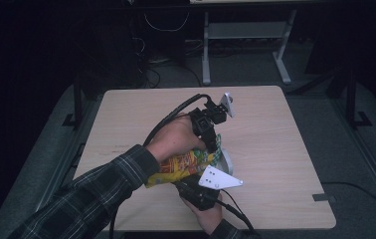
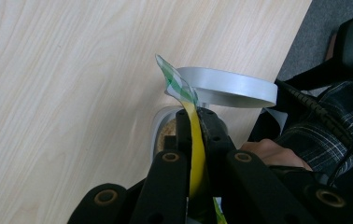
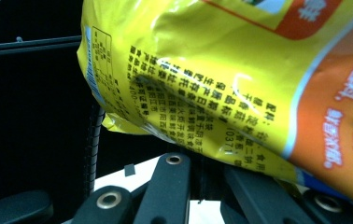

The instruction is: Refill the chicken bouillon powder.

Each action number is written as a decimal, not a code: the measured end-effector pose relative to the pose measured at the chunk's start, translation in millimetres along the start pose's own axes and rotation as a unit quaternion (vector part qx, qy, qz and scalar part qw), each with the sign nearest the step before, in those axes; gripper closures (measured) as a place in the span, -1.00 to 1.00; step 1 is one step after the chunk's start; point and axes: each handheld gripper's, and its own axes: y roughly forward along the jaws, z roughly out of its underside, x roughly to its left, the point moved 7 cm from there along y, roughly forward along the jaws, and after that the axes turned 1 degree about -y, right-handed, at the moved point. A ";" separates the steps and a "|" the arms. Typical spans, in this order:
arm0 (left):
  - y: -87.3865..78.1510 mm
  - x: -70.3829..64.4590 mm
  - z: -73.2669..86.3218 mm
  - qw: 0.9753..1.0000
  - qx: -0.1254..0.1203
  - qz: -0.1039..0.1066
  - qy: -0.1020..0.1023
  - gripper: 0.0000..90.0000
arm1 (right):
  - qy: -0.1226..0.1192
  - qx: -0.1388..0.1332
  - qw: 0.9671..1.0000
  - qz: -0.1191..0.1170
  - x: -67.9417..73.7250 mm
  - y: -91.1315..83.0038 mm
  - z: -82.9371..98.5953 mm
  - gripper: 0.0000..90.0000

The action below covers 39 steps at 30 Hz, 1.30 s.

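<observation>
The right gripper carries the yellow snack bag from below, its fingers' state hidden, while the left gripper pinches the bag's top edge over the grey bowl. Tilted too steeply, the bag could spill beside that bowl onto the surface.

In the right gripper view the yellow snack bag runs off the top and right edges and covers that tool's tips, so their grip cannot be told. From above, the left hand hides much of the grey bowl, whose contents look like crumbs, perhaps.
</observation>
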 end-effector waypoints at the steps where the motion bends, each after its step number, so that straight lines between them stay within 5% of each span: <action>1: 0.1 0.0 -0.1 1.000 0.000 0.000 -0.001 0.97 | 0.000 0.000 1.000 0.000 0.0 0.0 -0.1 1.00; 39: -1.9 -3.6 -2.5 1.000 0.017 -0.009 0.009 0.99 | -0.001 -0.007 1.000 -0.001 0.0 -1.4 -4.6 1.00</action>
